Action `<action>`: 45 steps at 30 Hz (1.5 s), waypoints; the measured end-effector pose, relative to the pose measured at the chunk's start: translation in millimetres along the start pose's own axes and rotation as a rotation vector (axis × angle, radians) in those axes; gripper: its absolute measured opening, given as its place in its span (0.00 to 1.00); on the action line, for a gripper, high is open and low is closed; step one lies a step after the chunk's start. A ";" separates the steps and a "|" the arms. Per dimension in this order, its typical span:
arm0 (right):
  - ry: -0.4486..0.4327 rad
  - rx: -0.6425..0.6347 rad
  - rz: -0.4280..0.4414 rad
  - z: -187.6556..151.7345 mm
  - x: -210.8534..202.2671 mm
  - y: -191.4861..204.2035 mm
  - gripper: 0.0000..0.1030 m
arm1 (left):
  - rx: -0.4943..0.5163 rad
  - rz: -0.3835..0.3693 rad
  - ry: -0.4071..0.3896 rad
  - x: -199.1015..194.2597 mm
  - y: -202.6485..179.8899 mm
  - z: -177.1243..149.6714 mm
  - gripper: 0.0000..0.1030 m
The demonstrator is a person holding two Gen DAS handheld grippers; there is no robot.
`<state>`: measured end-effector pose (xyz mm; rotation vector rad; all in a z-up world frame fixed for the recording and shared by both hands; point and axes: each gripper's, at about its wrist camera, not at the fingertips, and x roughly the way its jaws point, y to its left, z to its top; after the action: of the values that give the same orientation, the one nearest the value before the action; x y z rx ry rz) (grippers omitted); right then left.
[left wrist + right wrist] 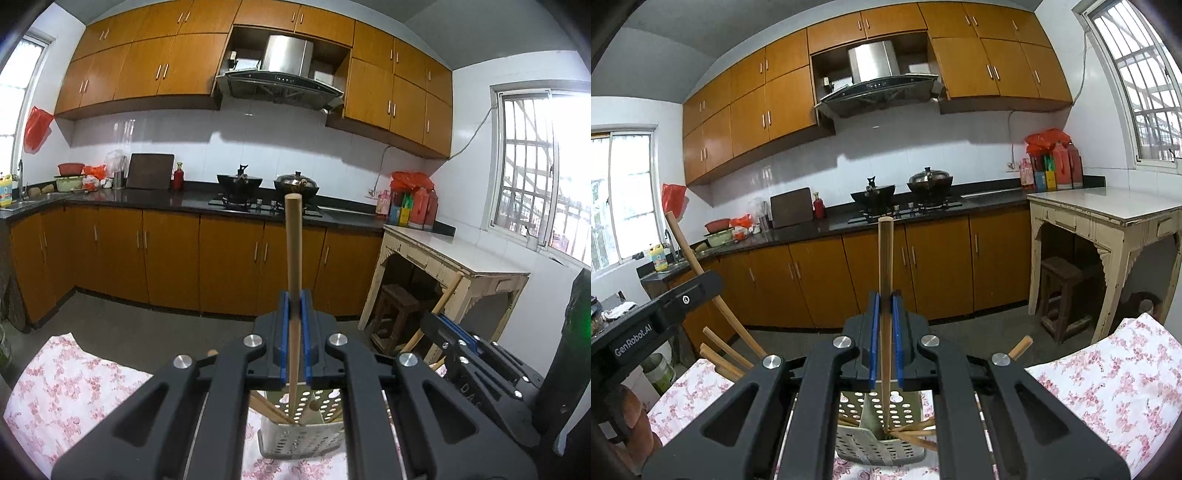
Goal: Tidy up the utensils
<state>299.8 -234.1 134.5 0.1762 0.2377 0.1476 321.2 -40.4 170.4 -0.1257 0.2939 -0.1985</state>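
Above the holder: two grippers, each pinching one chopstick, pointing a little down toward the kitchen wall.
Left gripper (294, 299): its blue pads are pressed tight on the left chopstick (294, 240), which stands almost straight up.
Left chopstick's low end: it dips down into the metal holder (295, 439).
Right gripper (885, 300): its blue pads are pressed tight on the right chopstick (885, 258), which also stands almost straight up.
Right chopstick's low end: it reaches down into the holder too.
Side by side: the right gripper shows at the right edge of the left camera's view, and the left gripper at the left edge of the right camera's view.
Holder: one, gray metal with round holes, standing on the flowered cloth (1108, 376) right under both grippers.
Other chopsticks in the holder: a few lean out to the sides (916, 435); I cannot count them all.
Held chopsticks: two, one in each gripper.
Far behind the holder: two pots (929, 181) on the stove, one range hood (879, 88) above them.
Right of the holder: one old white table (1108, 210) with one dark stool (1060, 288) under it.
Red bottles (1067, 162): grouped on the counter near the white table.
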 end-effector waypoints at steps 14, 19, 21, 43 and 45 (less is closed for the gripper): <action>0.049 -0.002 -0.007 -8.0 7.9 -0.3 0.07 | -0.018 -0.008 0.073 5.6 6.9 -13.8 0.07; 0.066 0.002 -0.015 -8.6 8.0 -3.0 0.08 | -0.030 -0.005 0.105 11.6 11.6 -15.0 0.07; 0.079 0.007 -0.021 -7.6 7.9 -4.6 0.08 | -0.029 -0.002 0.117 13.2 12.9 -14.9 0.08; -0.007 -0.001 -0.049 9.8 -74.0 -7.2 0.98 | 0.019 0.112 -0.011 -95.5 42.9 -6.8 0.91; -0.010 -0.003 -0.052 4.6 -85.5 -7.7 0.98 | 0.025 0.123 -0.015 -112.2 47.7 -11.9 0.96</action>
<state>219.7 -256.5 156.3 0.1681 0.2318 0.0955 220.8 28.7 182.7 -0.0844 0.2832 -0.0790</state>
